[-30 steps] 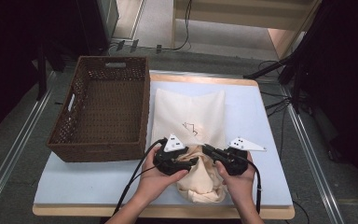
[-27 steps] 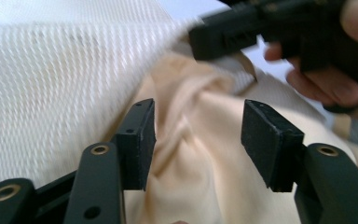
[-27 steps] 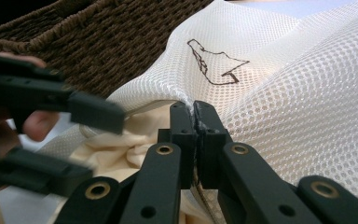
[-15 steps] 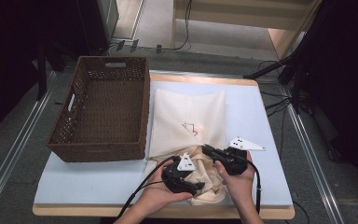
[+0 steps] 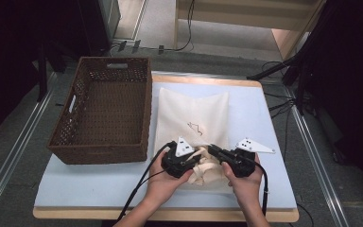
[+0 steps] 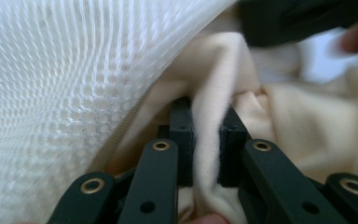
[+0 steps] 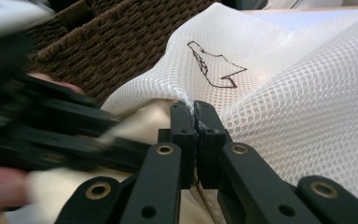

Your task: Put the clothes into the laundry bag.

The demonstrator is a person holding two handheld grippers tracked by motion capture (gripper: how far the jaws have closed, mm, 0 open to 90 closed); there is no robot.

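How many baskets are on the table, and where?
1. The brown wicker basket stands on the left part of the table, left of the white mesh bag. None looks hidden.

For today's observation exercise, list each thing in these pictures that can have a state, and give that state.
White mesh laundry bag: lying flat, near edge lifted.
Cream cloth garment: bunched at the bag's mouth.
Brown wicker basket: upright, nothing inside.
Left gripper: jaws just closing, pinching a garment fold.
Right gripper: shut on the bag's edge.
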